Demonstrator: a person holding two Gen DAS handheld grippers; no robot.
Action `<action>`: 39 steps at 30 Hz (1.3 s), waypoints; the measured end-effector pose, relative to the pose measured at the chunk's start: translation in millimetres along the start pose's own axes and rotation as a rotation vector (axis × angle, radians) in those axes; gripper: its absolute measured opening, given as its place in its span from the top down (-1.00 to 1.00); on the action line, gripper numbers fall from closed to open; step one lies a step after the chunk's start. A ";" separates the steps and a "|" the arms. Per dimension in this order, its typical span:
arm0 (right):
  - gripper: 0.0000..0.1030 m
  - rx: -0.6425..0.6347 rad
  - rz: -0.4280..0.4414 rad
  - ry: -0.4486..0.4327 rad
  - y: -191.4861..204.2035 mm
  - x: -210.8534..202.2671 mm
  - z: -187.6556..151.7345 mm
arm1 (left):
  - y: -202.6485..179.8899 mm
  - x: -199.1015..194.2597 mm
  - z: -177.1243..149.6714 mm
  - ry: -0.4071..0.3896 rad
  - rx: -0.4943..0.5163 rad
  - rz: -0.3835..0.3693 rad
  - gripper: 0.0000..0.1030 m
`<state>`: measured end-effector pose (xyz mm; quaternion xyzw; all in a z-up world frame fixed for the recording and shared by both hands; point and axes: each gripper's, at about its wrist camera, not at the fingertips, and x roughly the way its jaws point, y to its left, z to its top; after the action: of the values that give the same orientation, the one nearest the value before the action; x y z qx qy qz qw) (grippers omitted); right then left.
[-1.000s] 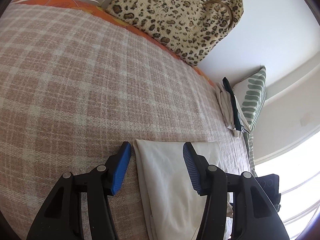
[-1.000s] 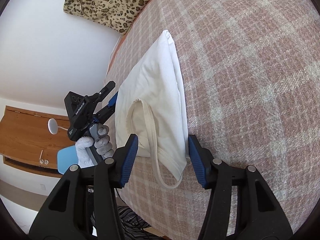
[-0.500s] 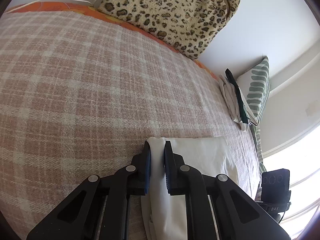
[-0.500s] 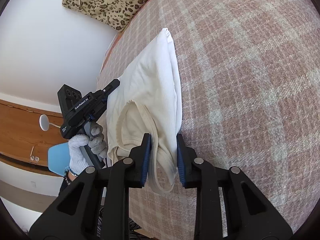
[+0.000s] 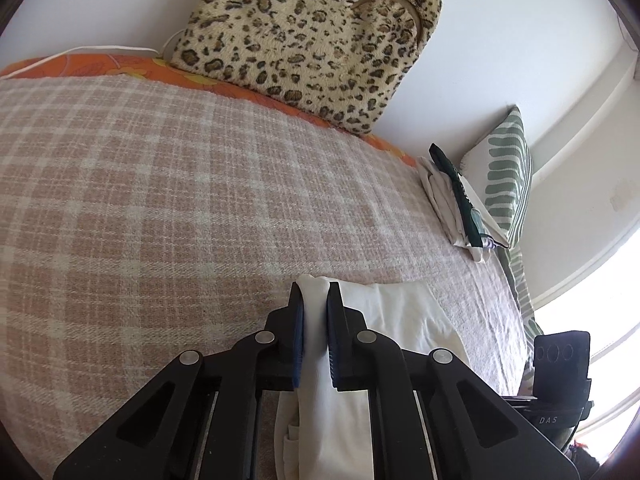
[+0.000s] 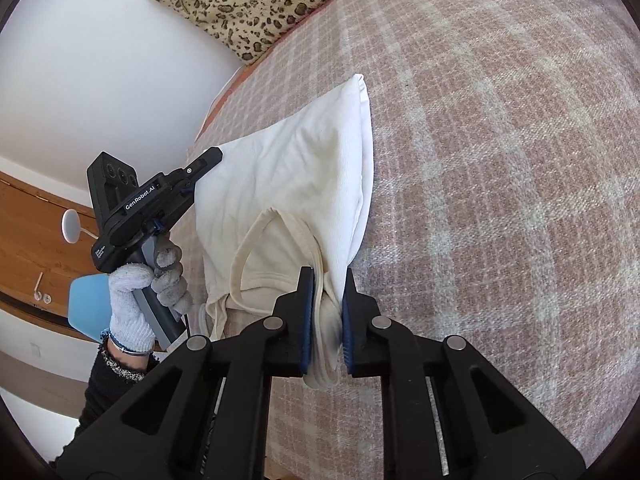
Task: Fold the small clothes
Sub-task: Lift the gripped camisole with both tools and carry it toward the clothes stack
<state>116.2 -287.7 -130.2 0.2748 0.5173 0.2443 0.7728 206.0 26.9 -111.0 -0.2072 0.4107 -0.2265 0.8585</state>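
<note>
Top: a cream sleeveless top (image 6: pixel 288 184), already doubled over, lies on the checked bedspread (image 6: pixel 500 160) near its edge, with the far corner flat and the near end gathered up.
Left gripper: the left gripper (image 5: pixel 316 320) has gone from spread on either side of the cloth's corner to pinching that corner; the fabric shows as a white strip between the blue pads.
Right gripper: the right gripper (image 6: pixel 326 312) was also spread a second ago; its jaws are closing, and the bunched strap-and-armhole end is squeezed between the pads.
Left hand: a gloved hand (image 6: pixel 138 296) holds the left tool at the top's other near corner.
Change: both near corners have passed from lying loose to being gripped, and the left corner now looks slightly raised off the bedspread.
Meaning: the grasp for the next fold looks complete; carrying both corners evenly towards the far edge seems the likely step.
Containers: none in view; nothing is held inside anything.
Stack: folded clothes (image 5: pixel 460 208) sit well apart by a green-patterned pillow (image 5: pixel 504 176).
Background: a leopard-print cushion (image 5: pixel 312 40) leans on the wall.
</note>
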 end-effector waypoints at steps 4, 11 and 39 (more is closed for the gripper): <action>0.76 -0.036 -0.012 -0.019 7.6 -4.1 0.7 | -11.4 -5.1 2.1 -0.018 0.021 -0.009 0.85; 0.77 -0.075 -0.031 -0.056 7.1 -19.3 -0.4 | -36.3 -8.5 8.0 -0.037 0.058 -0.026 0.85; 0.78 -0.088 -0.126 -0.263 -76.2 -173.0 68.1 | -230.0 83.7 59.9 -0.049 0.206 -0.231 0.85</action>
<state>127.2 -469.6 -45.3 0.2373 0.4166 0.1793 0.8590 250.4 -196.5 -3.0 -0.1695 0.3380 -0.3596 0.8531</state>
